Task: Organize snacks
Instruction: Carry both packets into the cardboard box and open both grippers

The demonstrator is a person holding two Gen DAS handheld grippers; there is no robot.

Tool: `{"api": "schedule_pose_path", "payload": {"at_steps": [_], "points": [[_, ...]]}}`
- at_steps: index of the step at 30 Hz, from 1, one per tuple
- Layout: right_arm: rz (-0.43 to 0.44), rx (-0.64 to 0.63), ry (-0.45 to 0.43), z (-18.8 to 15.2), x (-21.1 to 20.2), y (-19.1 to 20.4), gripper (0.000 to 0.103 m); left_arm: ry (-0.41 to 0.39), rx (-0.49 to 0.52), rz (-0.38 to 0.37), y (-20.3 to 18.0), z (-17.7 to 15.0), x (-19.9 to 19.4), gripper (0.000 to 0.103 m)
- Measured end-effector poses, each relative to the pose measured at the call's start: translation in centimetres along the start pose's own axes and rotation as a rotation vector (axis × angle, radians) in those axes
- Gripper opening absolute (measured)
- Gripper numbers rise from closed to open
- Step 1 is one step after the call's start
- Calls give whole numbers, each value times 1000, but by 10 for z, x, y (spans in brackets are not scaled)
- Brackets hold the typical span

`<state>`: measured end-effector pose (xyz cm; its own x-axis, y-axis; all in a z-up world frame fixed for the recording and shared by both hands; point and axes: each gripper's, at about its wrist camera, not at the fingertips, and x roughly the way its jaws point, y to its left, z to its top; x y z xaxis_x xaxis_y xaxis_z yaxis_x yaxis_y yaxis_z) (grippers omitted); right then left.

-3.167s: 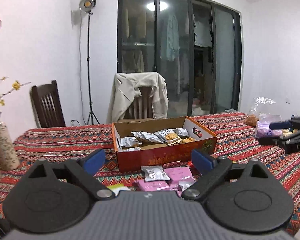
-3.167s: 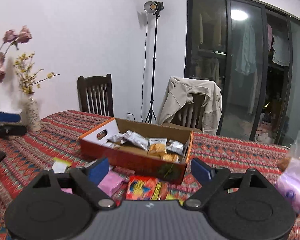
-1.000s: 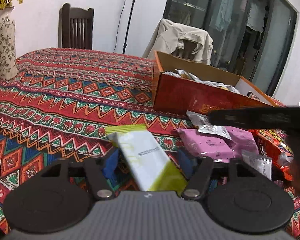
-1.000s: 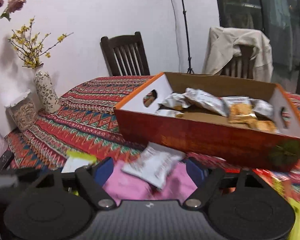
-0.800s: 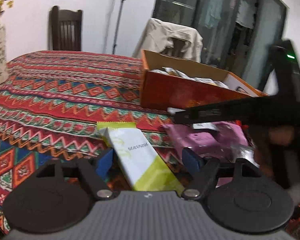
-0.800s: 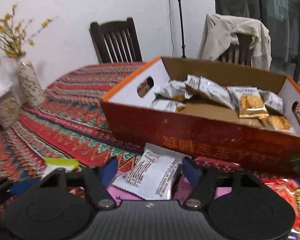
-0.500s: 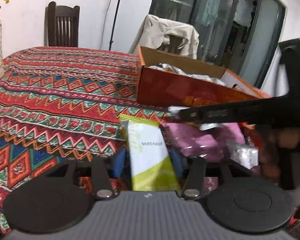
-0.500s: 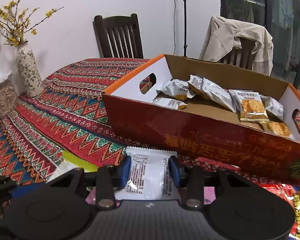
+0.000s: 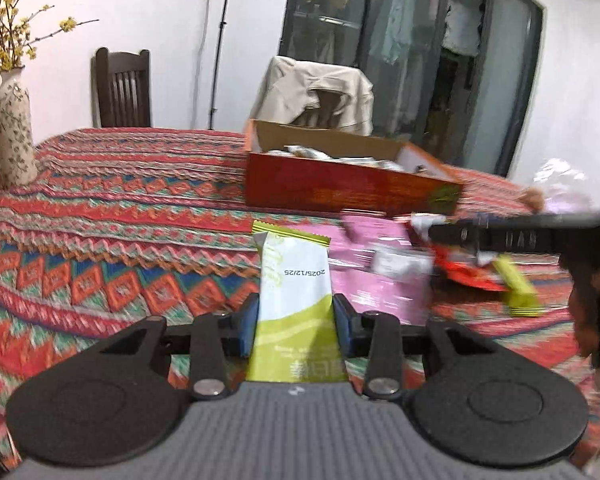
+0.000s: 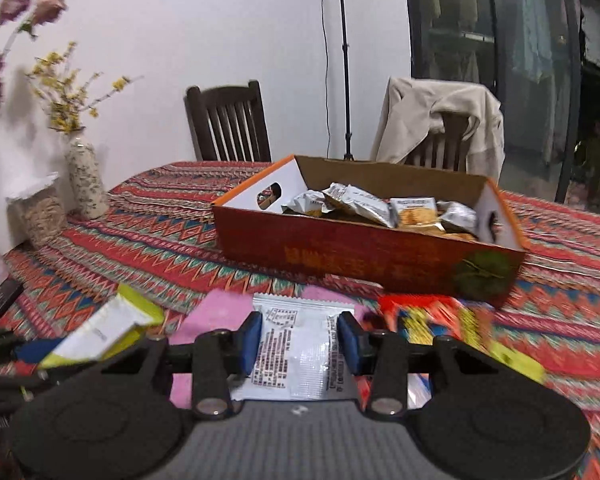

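Observation:
My left gripper [image 9: 296, 316] is closing its jaws, and the blue pads press on the sides of a white and green snack packet [image 9: 294, 276], held off the cloth. In the right wrist view my right gripper [image 10: 300, 334] is shut on a silver snack packet [image 10: 296, 364] covered in small print. Ahead of both stands the open red cardboard box [image 10: 360, 256], seen too in the left wrist view [image 9: 340, 188], with several silver snack packets [image 10: 364, 200] inside. Pink packets [image 9: 380, 280] and a red packet [image 10: 420, 312] lie on the cloth before the box.
The table has a red patterned cloth [image 9: 120, 216]. A flowered vase [image 10: 86, 184] stands at the far left edge beside a jar [image 10: 40, 216]. Two chairs [image 10: 228, 120] stand behind the table, one with a beige jacket [image 10: 436, 120]. A yellow-green packet [image 9: 518, 288] lies to the right.
Both grippers have shut: the left on the white and green packet, the right on the silver packet. Both have since drawn back from the box a little, carrying their packets.

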<state>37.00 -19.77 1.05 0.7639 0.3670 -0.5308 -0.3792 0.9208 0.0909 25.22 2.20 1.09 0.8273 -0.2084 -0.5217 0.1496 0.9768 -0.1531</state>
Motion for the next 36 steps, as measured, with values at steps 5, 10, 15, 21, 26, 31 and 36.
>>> {"api": "schedule_pose_path", "payload": {"at_steps": [5,10,15,21,26,31,36], "points": [[-32,-16,5,-36,-54,-4,40,4,31,-40,-31,-7,-21,39],[-38,42,-9,-67,-98,-10,40,6,58,-101,-55,-3,-29,39],[-50,78,-29,-82,-118,-17,40,-1,100,-120,-72,2,-28,39],[-46,93,-54,-80,-120,-25,40,14,89,-112,-70,6,-16,39],[-24,87,-54,-68,-109,-33,40,14,72,-143,-56,37,3,39],[22,45,-92,-25,-93,-51,40,-54,70,-172,-40,106,40,39],[34,10,-159,41,-53,-77,40,-1,16,-170,-24,170,122,39]]}}
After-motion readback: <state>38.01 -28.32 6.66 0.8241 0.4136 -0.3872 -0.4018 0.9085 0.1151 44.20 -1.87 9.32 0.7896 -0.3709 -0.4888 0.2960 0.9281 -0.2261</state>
